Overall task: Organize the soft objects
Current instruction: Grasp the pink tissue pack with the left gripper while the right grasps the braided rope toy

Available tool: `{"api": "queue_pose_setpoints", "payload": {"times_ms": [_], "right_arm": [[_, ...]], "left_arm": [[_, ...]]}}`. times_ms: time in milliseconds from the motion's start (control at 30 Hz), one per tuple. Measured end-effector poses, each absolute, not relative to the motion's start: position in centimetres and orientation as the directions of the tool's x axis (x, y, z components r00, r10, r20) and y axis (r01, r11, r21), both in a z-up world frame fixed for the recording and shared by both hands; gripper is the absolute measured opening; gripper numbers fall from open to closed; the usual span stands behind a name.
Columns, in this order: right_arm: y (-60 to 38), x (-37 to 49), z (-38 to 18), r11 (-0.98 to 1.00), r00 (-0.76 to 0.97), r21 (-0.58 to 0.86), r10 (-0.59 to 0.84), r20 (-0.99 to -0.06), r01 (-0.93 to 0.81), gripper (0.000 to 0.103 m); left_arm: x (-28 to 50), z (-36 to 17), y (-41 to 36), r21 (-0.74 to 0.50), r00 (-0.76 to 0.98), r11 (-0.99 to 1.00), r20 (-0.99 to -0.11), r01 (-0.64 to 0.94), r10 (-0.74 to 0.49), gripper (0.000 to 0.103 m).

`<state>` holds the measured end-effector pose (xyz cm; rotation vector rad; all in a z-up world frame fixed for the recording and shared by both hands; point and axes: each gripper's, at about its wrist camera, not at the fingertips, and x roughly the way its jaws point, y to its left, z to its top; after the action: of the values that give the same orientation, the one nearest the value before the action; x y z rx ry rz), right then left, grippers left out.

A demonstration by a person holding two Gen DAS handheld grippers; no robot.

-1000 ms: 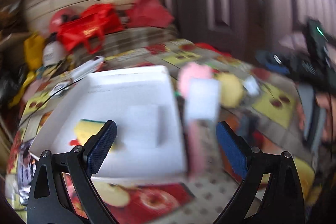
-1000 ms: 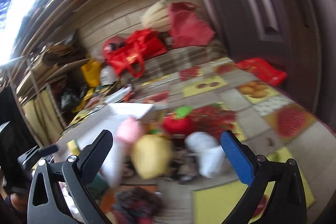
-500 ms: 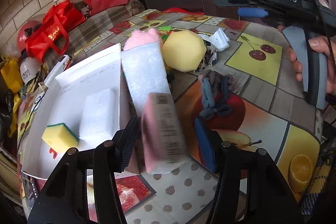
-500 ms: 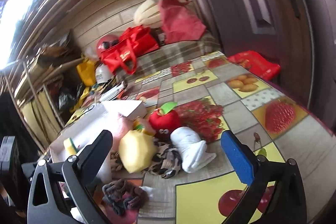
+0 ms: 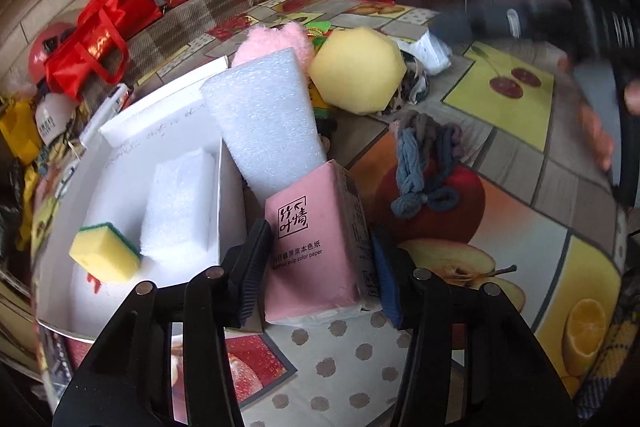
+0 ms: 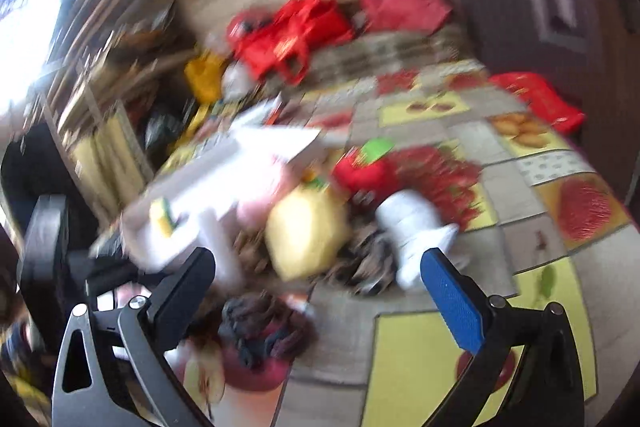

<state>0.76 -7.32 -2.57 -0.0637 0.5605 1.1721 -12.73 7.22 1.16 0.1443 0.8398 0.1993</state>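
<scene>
Tissue pack — pink, soft-wrapped — lies on the surface directly between the fingers of the left tool, its long axis running away from the camera along the tool's pointing line; the jaws are closing on its two long sides, the left pad touching or nearly so, though whether the far pad presses yet cannot be told. Just to its left stands the white box, already holding a yellow sponge and a white foam block; the box wall is the edge to clear. A white foam slab leans on the pack's far end and may topple as it lifts. Beyond lie a yellow foam ball and a grey knitted bundle. The right tool is farther off — jaws wide apart, nothing between them.
</scene>
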Motion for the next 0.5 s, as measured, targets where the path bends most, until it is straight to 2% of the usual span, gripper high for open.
{"api": "queue_pose_setpoints", "payload": {"times_ms": [67,200,367,500], "right_arm": [[-6.1,0.0,-3.2,0.371,0.227,0.198,0.829,-0.510,-0.907,0.103],[-4.5,-0.9,-4.0,0.343,0.191,0.167,0.794,-0.577,-0.924,0.102],[-2.6,-0.8,-4.9,0.327,0.147,0.165,0.747,-0.649,-0.930,0.080],[-2.5,-0.9,-5.6,0.314,0.122,0.166,0.723,-0.680,-0.935,0.069]], "left_arm": [[-13.1,1.4,7.1,0.161,0.660,0.982,-0.727,-0.104,0.189,0.047],[-13.7,1.8,6.8,0.081,0.665,0.993,-0.738,-0.081,0.115,0.047],[-14.0,2.0,7.4,0.014,0.666,0.995,-0.742,-0.099,0.077,0.047],[-14.4,2.0,7.5,-0.002,0.667,0.994,-0.741,-0.110,0.072,0.047]]}}
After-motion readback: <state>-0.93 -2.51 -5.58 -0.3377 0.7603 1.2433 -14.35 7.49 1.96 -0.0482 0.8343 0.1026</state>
